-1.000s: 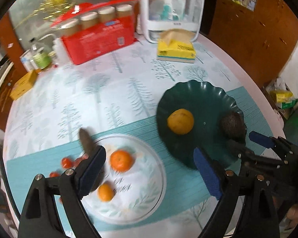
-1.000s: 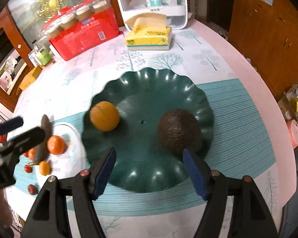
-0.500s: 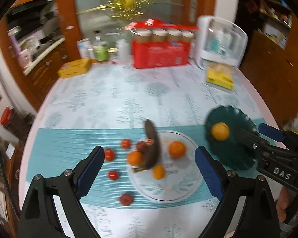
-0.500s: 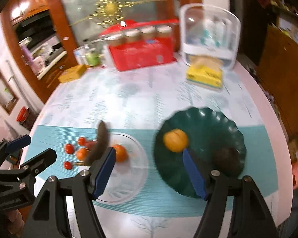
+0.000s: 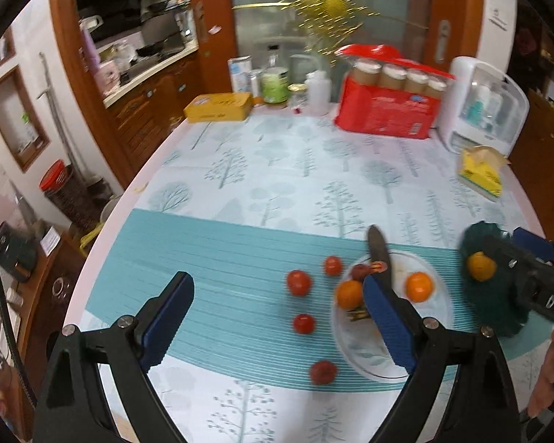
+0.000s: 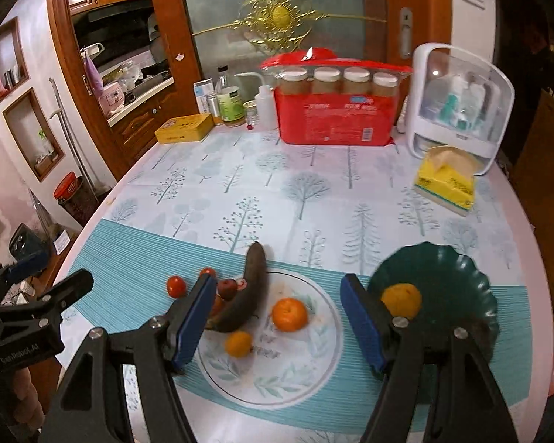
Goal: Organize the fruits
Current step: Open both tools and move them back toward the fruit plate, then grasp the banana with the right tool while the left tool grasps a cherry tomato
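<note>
A white leaf-patterned plate (image 6: 277, 376) holds a dark overripe banana (image 6: 247, 295), a mandarin (image 6: 290, 313) and a smaller orange (image 6: 239, 344). To its right, a scalloped green plate (image 6: 472, 277) carries one orange (image 6: 401, 299). Several small tomatoes (image 5: 298, 282) lie loose on the teal mat left of the white plate. My right gripper (image 6: 277, 282) hovers open above the white plate and holds nothing. My left gripper (image 5: 277, 282) is open and empty above the tomatoes. Each gripper shows at the edge of the other's view.
Along the table's far side stand a red pack of jars (image 6: 336, 118), a white storage box (image 6: 458, 103), a yellow tissue pack (image 6: 447, 184), a yellow tin (image 6: 183, 129) and bottles (image 6: 232, 105). The table edge curves down the left, with a red bin (image 6: 70, 188) on the floor beyond.
Both grippers have drawn back and up from the plates, so the whole table now shows. The left one has swung left, from the white plate to over the tomatoes. Both stayed open.
</note>
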Demonstrator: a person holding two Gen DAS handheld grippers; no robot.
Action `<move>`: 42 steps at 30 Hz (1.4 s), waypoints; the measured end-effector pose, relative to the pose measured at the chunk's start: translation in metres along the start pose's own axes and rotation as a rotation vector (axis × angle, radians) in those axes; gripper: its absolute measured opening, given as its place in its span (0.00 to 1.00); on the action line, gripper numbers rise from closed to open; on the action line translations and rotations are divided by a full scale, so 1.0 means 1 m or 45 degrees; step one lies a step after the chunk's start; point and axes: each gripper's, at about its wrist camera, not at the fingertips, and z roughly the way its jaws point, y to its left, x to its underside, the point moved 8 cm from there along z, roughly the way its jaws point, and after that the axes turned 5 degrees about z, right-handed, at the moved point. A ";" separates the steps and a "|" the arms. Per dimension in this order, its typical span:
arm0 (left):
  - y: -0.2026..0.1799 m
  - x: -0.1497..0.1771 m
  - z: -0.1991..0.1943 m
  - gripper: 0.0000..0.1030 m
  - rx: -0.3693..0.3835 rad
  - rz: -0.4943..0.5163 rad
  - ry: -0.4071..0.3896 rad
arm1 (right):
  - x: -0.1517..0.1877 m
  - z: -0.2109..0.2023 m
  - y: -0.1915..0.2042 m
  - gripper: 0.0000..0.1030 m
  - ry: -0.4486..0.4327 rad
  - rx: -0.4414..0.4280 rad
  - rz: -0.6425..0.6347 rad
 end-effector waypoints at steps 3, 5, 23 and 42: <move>0.019 0.006 0.023 0.90 -0.042 -0.044 0.037 | -0.004 0.014 0.005 0.68 0.002 0.000 -0.013; 0.026 0.008 0.036 0.90 -0.048 -0.063 0.065 | -0.005 0.024 0.006 0.68 0.015 0.008 -0.015; -0.022 0.022 0.167 0.82 0.142 0.071 0.351 | 0.017 0.156 0.002 0.42 0.416 -0.034 0.027; -0.039 0.035 0.208 0.53 0.259 0.014 0.464 | 0.041 0.204 0.028 0.33 0.588 -0.076 0.011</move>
